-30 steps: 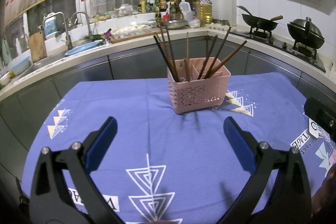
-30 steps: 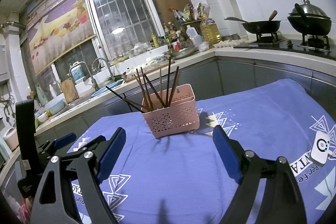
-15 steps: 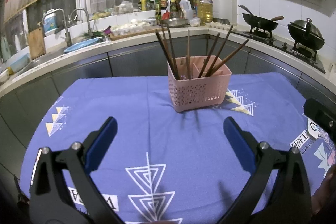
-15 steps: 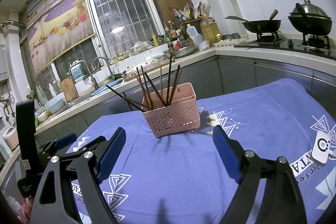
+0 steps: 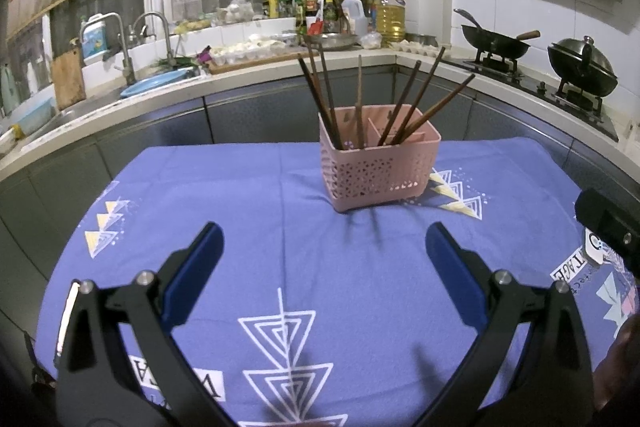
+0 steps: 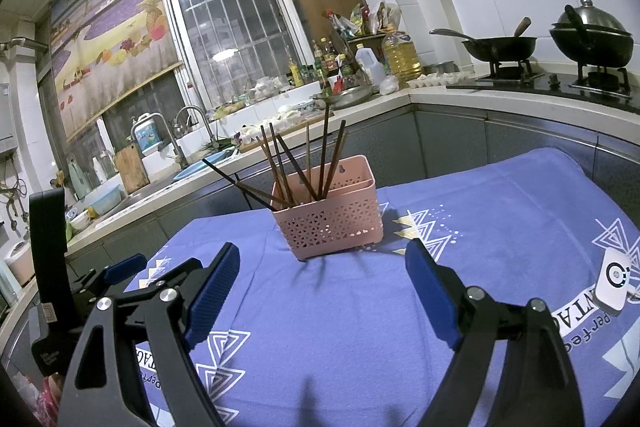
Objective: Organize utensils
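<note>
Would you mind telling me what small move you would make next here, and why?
Probably ease the right gripper forward toward the pink basket. Both grippers are open and empty, the left gripper too, and no utensil lies loose on the purple cloth. The dark chopsticks already stand in the basket, some splayed outward, so straightening those seems the only work left.

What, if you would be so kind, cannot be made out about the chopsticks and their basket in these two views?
- Lower ends of the chopsticks: hidden by the pink basket walls in both views.
- Exact chopstick count: they cross and overlap in the right wrist view.
- Basket's compartments: a divider shows in the left wrist view; the floor does not.
- Basket's far side: turned away from both cameras.
</note>
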A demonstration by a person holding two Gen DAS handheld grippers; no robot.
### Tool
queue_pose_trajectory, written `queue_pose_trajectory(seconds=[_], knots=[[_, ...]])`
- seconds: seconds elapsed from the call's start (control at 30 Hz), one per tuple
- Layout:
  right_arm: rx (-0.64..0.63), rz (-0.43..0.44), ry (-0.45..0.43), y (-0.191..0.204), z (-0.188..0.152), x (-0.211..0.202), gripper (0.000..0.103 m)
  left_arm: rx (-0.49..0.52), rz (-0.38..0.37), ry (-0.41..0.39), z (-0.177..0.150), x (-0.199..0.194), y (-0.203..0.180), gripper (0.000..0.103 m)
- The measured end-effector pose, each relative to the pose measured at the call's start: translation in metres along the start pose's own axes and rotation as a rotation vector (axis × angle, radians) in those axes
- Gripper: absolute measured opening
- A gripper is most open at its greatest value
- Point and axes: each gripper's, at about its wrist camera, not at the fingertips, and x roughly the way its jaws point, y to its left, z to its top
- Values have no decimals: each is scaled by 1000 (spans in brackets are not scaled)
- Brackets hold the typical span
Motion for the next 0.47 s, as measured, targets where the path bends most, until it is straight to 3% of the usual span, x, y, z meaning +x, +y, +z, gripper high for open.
queue_pose_trajectory(seconds=[0.13, 0.47], knots=[[0, 0, 1, 0, 0, 0, 84, 12, -8, -29, -2, -5, -2, 97], [-1, -1, 1, 2, 0, 1, 84, -15, -10, -6, 1, -7, 2, 97]])
